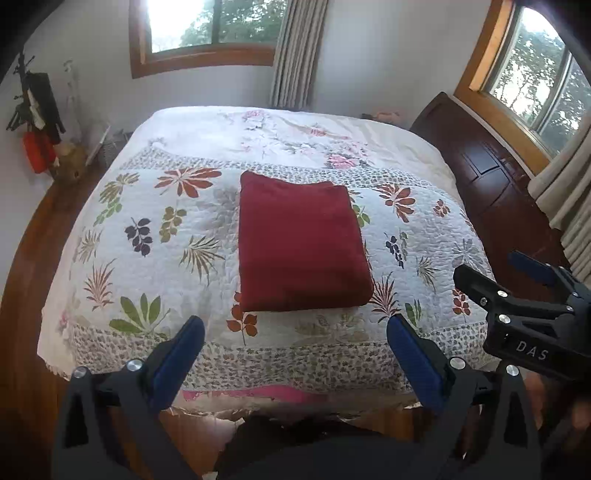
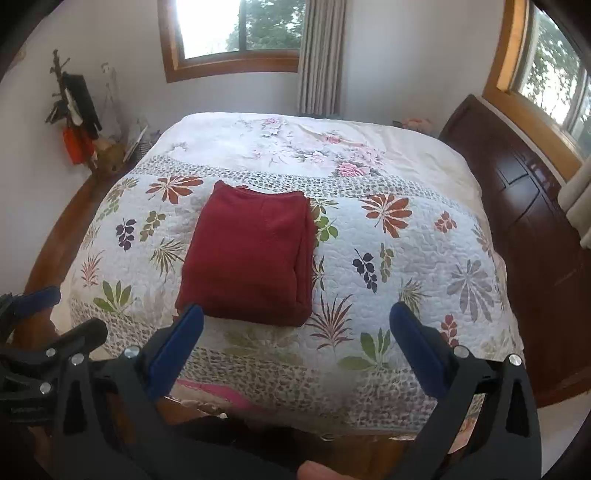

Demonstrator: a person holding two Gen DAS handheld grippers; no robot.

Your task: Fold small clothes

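Observation:
A dark red garment (image 1: pixel 301 242) lies folded into a neat rectangle on the leaf-patterned quilt (image 1: pixel 159 236) of a bed; the right wrist view shows the same red garment (image 2: pixel 247 253) left of centre. My left gripper (image 1: pixel 295 328) hangs open just short of the garment's near edge, with nothing between its blue pads. The right gripper (image 2: pixel 295 319) is open too, pulled back over the quilt (image 2: pixel 388 258) near the bed's front edge, and empty. From the left wrist view the right gripper (image 1: pixel 495 273) shows at the far right, above the bed's corner.
A dark wooden headboard (image 1: pixel 491 177) runs along the bed's right side under a window (image 1: pixel 535 81). Another window (image 1: pixel 207 29) with curtains is on the far wall. A coat stand with hanging items (image 1: pixel 35 122) fills the left corner. Wooden floor (image 1: pixel 26 288) surrounds the bed.

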